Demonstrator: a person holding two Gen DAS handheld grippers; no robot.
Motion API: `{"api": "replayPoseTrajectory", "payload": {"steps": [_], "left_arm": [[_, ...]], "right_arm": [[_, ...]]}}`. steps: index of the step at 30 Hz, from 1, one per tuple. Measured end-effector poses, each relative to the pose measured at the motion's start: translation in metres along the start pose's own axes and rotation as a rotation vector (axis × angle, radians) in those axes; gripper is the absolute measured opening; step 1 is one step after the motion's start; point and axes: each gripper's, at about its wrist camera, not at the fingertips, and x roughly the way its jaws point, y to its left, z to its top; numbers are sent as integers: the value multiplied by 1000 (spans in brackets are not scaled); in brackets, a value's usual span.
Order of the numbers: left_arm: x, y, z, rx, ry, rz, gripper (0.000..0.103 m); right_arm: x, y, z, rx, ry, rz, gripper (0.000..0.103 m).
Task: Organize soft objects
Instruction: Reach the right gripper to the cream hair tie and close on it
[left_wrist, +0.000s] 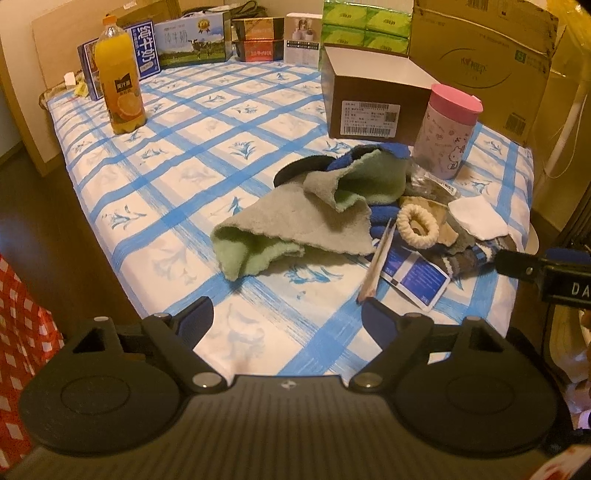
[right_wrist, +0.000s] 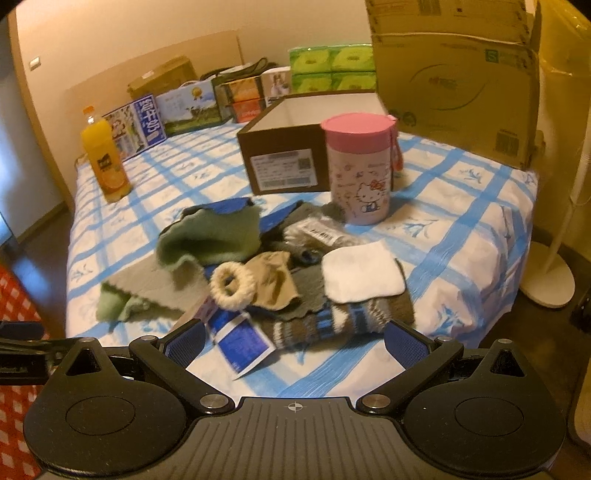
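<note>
The left gripper (left_wrist: 288, 314) hovered low over the near edge of the bed (left_wrist: 207, 122), its jaws released and spread wide with nothing between them, aimed toward the far end. The right gripper (right_wrist: 293, 341) hung at the same near edge, closer to the near right corner, jaws likewise released and empty, pointed at the heap of soft things just ahead.

That heap lay in the near right part of the bed. The green-and-grey towel (left_wrist: 291, 225) sprawled on the left side of it, crumpled, its long axis running from the near left toward the far right, one folded corner turned up. A cream scrunchie (right_wrist: 232, 282) lay flat on a tan cloth (right_wrist: 275, 284) beside the towel. Right of those, a white cloth pad (right_wrist: 362, 271) rested on top of a striped knitted sock (right_wrist: 332, 321), whose long axis ran roughly along the near edge. A blue-and-white packet (right_wrist: 242, 341) lay partly under the pile, just beyond the right gripper's left finger.

Behind the heap stood a pink-lidded cup (right_wrist: 362, 170), upright, touching or just beside an open brown box (right_wrist: 284, 162). An orange juice bottle (left_wrist: 120, 77) stood upright near the left edge, well apart from the heap.
</note>
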Motion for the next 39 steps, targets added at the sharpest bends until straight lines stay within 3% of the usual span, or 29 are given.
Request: {"api": "replayPoseTrajectory", "payload": {"steps": [7, 14, 24, 30, 36, 39], "left_arm": [[16, -7, 4, 36, -16, -53, 72], [38, -30, 8, 131, -10, -126, 66], [77, -57, 14, 228, 30, -177, 40], [88, -64, 18, 249, 19, -178, 37], [98, -69, 24, 258, 12, -196, 22], [99, -68, 24, 257, 12, -211, 5]], "right_arm": [[10, -16, 3, -10, -19, 4, 91], [20, -24, 4, 6, -14, 8, 90], [35, -22, 3, -13, 11, 30, 89], [41, -21, 4, -14, 19, 32, 89], [45, -16, 6, -34, 15, 45, 88], [46, -12, 6, -48, 13, 56, 85]]}}
